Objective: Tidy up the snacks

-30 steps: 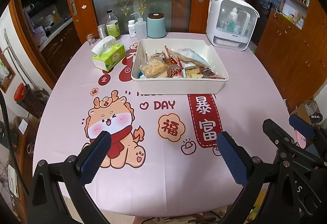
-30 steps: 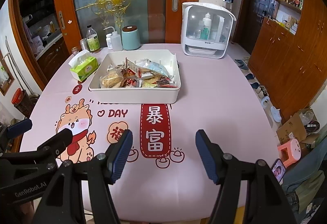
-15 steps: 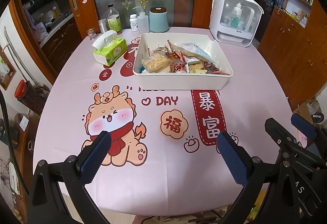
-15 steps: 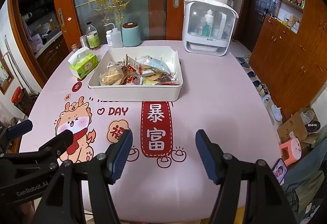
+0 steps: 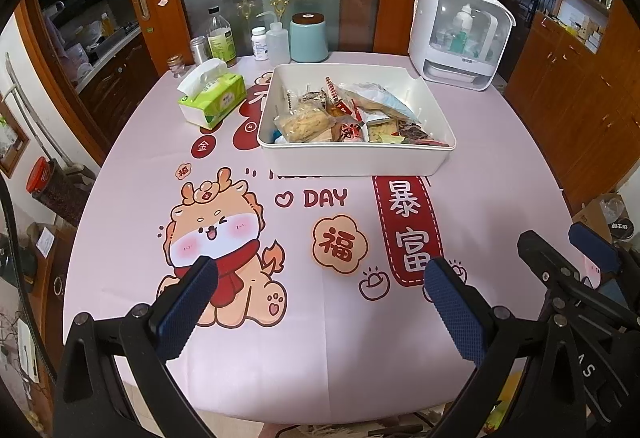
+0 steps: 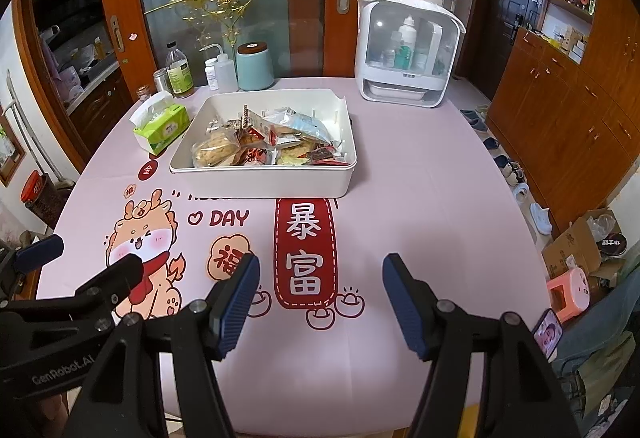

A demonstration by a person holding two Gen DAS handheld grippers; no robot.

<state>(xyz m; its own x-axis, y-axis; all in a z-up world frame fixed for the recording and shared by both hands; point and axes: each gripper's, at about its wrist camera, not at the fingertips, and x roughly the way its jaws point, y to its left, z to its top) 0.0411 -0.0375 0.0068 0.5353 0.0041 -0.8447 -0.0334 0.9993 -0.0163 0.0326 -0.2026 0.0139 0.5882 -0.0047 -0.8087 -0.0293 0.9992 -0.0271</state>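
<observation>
While poised low over the near edge of the worktop [image 5: 320, 358], shows left claw [image 5: 318, 274] spread wide with nothing between the pads. Same for right claw [image 6: 322, 266]: spread wide, empty, aimed at the red banner print at lower centre of frame. Probably held back and level to keep the whole spread in sight.

Locates the snacks [image 5: 348, 114] all inside the tray [image 5: 352, 158], upper centre of both views, well apart from either claw. None seen loose on the cloth. Piled mixed and overlapping, crowded toward the tray's near wall, far part mostly bare. Fits two readings: packets gathered in as wanted, or a jumble awaiting sorting. Cannot settle which from this.

Materials:
- Tray: white, rigid, plastic by the look; rectangular, rounded corners, smooth upright walls, thin upright ribs inside.
- Snacks: crinkly film packets, some clear over pale crumbly rounds, some red or bluish printed. Judged light, slippery, easily crushed.
- Worktop cover: pink cloth, smooth, faint fold creases, cartoon dragon print at left.
- Claw pads: blue, finely knurled, on black frames.

Notes a tissue box [image 5: 216, 94] left of the tray, soft pack, green.
</observation>
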